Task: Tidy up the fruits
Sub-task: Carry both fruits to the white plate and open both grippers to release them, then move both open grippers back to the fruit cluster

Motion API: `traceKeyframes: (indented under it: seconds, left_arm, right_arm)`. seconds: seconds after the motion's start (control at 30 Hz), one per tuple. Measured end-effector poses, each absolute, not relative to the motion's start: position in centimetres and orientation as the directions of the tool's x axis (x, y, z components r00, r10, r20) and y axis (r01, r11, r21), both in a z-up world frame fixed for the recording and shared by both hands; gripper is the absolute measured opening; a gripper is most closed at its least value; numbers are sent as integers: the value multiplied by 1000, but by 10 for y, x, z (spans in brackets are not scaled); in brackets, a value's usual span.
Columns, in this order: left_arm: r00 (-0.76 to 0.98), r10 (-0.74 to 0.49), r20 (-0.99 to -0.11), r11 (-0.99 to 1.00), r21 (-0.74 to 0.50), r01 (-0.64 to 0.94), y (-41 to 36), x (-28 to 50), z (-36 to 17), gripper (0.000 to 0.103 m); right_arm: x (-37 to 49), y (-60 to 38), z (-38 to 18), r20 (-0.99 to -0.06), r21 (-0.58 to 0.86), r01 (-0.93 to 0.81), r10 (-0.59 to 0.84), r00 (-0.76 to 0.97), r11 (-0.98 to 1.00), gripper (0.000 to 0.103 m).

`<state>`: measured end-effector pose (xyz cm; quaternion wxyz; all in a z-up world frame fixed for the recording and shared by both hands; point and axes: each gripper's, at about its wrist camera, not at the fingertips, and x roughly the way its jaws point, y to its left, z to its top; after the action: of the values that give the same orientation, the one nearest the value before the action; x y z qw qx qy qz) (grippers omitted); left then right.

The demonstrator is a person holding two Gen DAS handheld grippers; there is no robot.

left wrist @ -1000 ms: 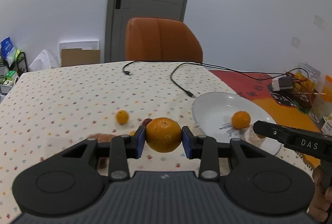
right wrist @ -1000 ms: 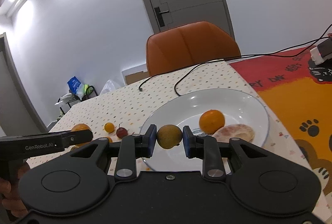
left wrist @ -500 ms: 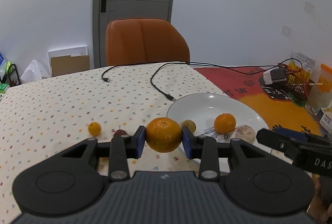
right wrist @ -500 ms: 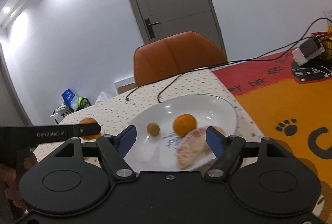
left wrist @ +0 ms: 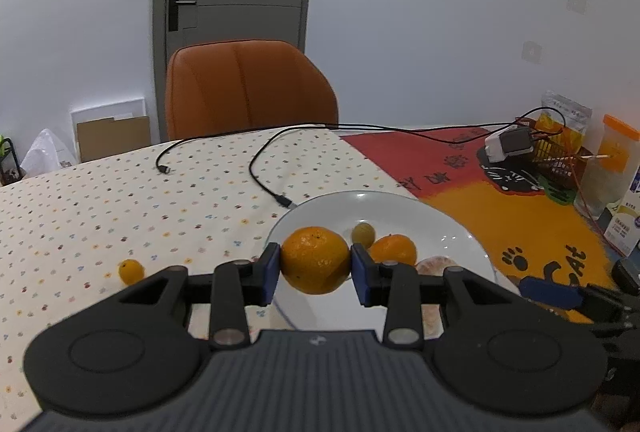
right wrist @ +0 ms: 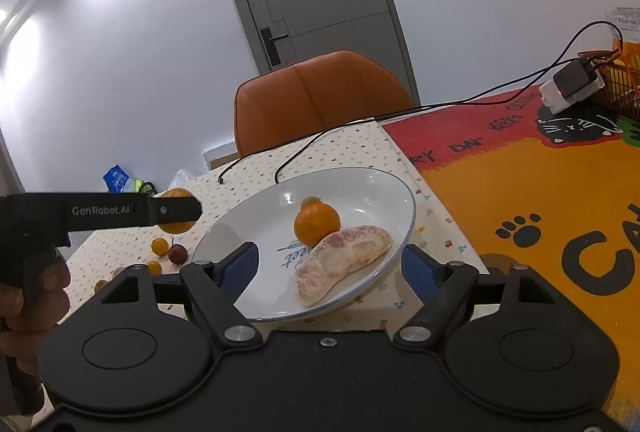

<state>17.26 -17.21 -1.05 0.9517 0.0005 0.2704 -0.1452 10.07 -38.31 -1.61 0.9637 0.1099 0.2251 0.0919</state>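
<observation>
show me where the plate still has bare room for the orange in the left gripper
The white plate is bare across its left half, between its rim and the small orange. The right side is crowded: small orange and peeled pomelo segment touch. The left gripper holds the big orange.

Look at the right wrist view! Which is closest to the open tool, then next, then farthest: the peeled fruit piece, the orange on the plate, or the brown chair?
From the right tool:
1. Peeled fruit piece, on the plate's near side, between the tool's fingers.
2. Orange, just behind it on the plate.
3. Brown chair, past the table's far edge.
</observation>
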Motion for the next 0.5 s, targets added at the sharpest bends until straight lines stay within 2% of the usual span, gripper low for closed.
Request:
traceKeyframes:
  seconds: [0.2, 0.37, 0.5]
  left_arm:
    - [820, -250, -514, 966, -79, 245, -166, 170, -8, 41]
    - [830, -206, -518, 978, -78, 194, -147, 166, -8, 58]
    - [840, -175, -514, 985, -80, 156, -129, 161, -8, 64]
  right_arm:
    - [99, -378, -13, -415, 241, -141, 233, 879, 960, 78]
    - [101, -370, -10, -421, 240, -149, 241, 874, 959, 79]
    - [101, -360, -8, -422, 233, -164, 252, 871, 958, 80]
